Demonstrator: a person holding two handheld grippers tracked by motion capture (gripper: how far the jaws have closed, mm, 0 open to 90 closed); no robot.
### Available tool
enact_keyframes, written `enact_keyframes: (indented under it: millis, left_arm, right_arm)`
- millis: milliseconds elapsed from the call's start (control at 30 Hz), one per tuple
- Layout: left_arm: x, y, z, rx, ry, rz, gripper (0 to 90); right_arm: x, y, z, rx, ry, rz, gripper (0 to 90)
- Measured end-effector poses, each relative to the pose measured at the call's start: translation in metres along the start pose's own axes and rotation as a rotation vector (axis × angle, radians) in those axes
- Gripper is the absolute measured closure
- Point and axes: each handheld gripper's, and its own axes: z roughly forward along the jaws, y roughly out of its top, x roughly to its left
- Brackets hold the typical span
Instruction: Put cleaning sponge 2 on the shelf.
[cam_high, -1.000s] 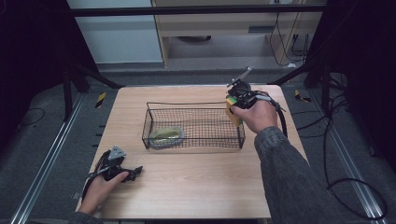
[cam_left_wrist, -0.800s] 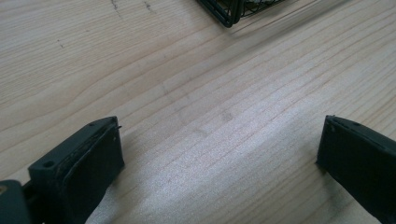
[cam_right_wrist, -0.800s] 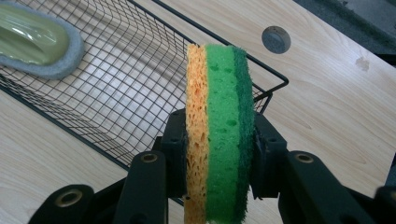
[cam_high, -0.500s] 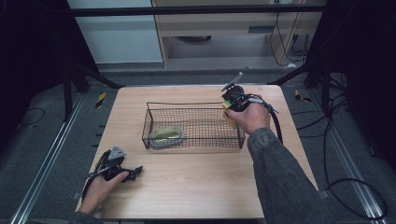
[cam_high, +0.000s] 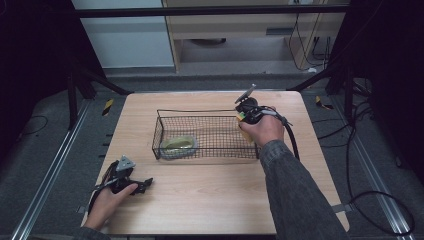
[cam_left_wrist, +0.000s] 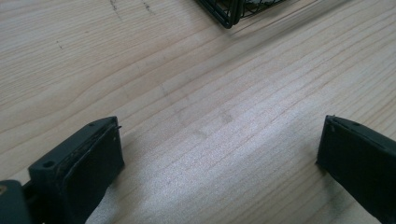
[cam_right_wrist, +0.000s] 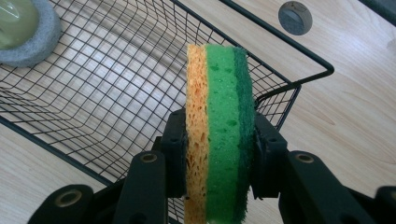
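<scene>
Sponge (cam_right_wrist: 219, 135) on edge, long axis running out past the fingertips, clamped in right gripper (cam_right_wrist: 217, 154), over wire basket (cam_right_wrist: 116, 93) corner

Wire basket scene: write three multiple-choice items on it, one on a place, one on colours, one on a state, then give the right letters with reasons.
1. Where is the grey-rimmed green pad?
A. In the wire basket's left end
B. On the bare table
C. Between the left gripper's jaws

2. Which colours show on the sponge?
A. Blue and white
B. Orange, light green, dark green
C. Red and black

3. How does the right gripper stand?
A. Wide open, with nothing between the jaws
B. Shut on the sponge
C. Shut on the basket's wire

Answers:
1. A: the high view shows the pad inside the basket at its left end.
2. B: the right gripper view shows three layers side by side.
3. B: both jaws press on the sponge's faces, above the basket's corner.
</scene>
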Motion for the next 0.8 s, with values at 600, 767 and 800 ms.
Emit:
enact_keyframes:
  millis: [600,767,800]
  left_arm:
    - [0.000,0.000,0.000,0.001,0.000,-0.001,0.0]
    - [0.000,0.000,0.000,0.000,-0.001,0.000,0.0]
    - [0.000,0.000,0.000,0.000,-0.001,0.000,0.0]
  right_arm:
    - [0.004,0.005,0.014,0.016,-0.011,0.007,63.7]
    - [0.012,0.012,0.018,0.014,-0.041,-0.011,63.7]
    - [0.012,0.012,0.018,0.014,-0.041,-0.011,63.7]
